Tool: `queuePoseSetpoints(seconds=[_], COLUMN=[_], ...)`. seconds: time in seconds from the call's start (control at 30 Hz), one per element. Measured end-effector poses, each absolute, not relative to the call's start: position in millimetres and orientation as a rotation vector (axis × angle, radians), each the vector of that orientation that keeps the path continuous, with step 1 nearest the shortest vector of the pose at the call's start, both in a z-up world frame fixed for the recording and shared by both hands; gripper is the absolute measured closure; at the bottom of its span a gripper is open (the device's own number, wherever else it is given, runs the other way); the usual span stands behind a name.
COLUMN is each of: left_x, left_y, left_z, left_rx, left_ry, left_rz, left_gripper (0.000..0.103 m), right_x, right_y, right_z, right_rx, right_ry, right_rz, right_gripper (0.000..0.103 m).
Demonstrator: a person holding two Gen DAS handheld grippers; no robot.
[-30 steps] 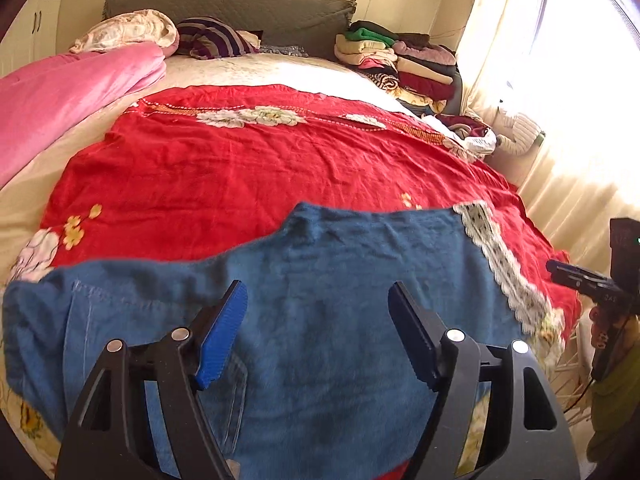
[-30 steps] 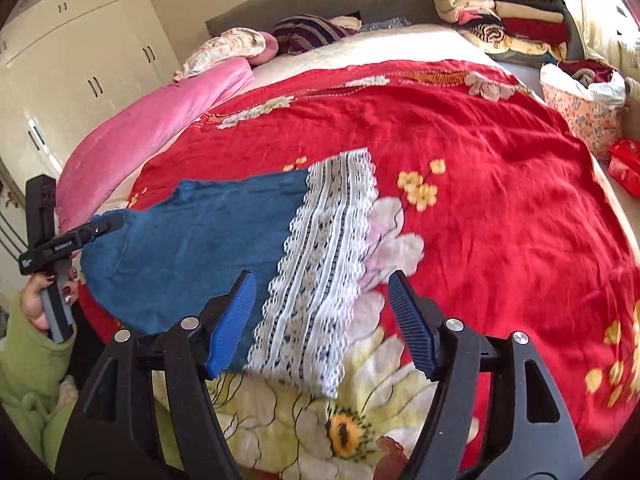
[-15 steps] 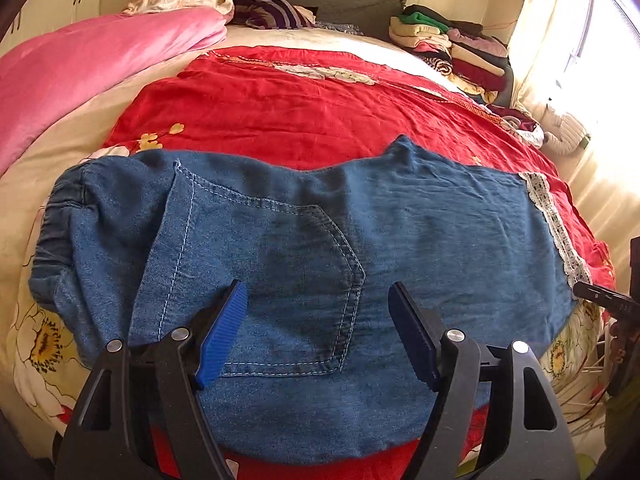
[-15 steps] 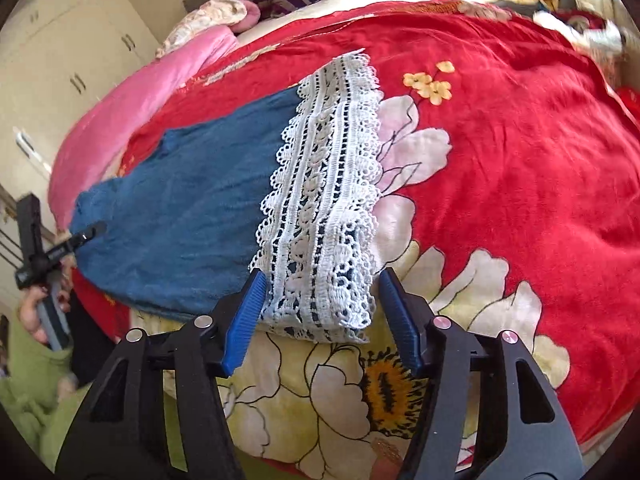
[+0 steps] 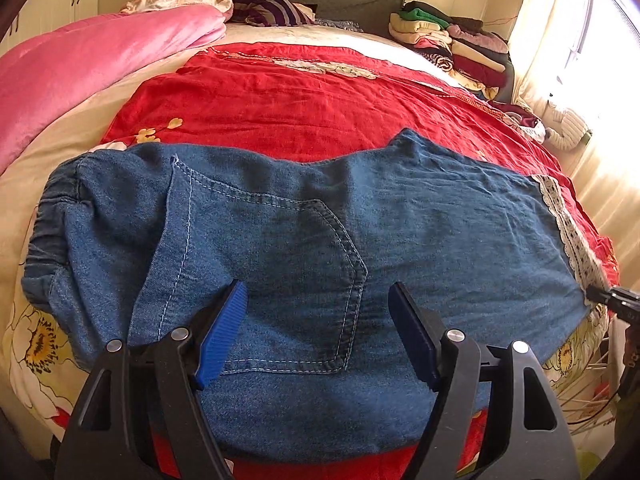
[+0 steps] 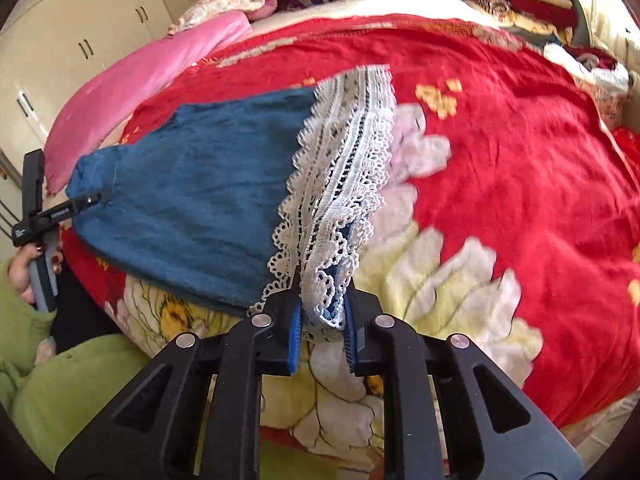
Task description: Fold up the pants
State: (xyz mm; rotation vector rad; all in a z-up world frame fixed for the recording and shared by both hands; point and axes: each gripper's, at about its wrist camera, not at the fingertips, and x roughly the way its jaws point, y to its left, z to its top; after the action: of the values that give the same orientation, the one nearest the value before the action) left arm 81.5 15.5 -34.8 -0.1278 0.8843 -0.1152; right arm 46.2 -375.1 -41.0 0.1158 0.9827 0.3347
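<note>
Blue denim pants (image 5: 312, 224) lie flat across the near edge of the bed, elastic waistband at the left, white lace hem (image 5: 568, 232) at the right. My left gripper (image 5: 318, 320) is open just above the back pocket (image 5: 304, 280), holding nothing. In the right wrist view my right gripper (image 6: 322, 312) is shut on the lace hem (image 6: 340, 184) and lifts its near corner off the bed; the denim leg (image 6: 192, 192) stretches away to the left. The left gripper (image 6: 60, 212) shows there at the far left.
The bed carries a red floral cover (image 5: 304, 92). A pink quilt (image 5: 80, 64) lies along the left side, pillows at the headboard. A stack of folded clothes (image 5: 452, 44) stands at the back right. A curtained window (image 5: 592, 60) is at the right.
My right gripper moved down onto the lace hem, closed on it and raised its corner. My left gripper came closer over the back pocket and stayed open.
</note>
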Motion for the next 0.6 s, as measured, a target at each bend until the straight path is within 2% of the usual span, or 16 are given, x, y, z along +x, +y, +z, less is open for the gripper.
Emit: queuePoseSetpoints(seconds=[0.2,0.3,0.4,0.6], left_x=[81.8,80.9,78.6,77.0], left_y=[14.0,14.0,13.7,13.5], left_z=[-34.6,-34.1,-31.4,-28.3], left_rx=[-0.121,-0.113,-0.111,-0.109], left_ry=[0.886,0.883,0.875,0.87], left_rz=[-0.111,-0.107,-0.106,-0.103], left_gripper=[0.031,0.031,0.031,0.031], right_x=[45.9,45.2,42.0,39.9], right_y=[-372.2,-375.5,-375.7,-383.6], right_z=[-50.9,-48.0,-42.0,-32.7], right_rx=[0.119,0.137,0.109,0.1], right_ry=[0.977,0.974,0.955,0.924], right_rz=[0.319,0.316,0.292,0.249], right_gripper=[0.089,0.083,0.069,0.059])
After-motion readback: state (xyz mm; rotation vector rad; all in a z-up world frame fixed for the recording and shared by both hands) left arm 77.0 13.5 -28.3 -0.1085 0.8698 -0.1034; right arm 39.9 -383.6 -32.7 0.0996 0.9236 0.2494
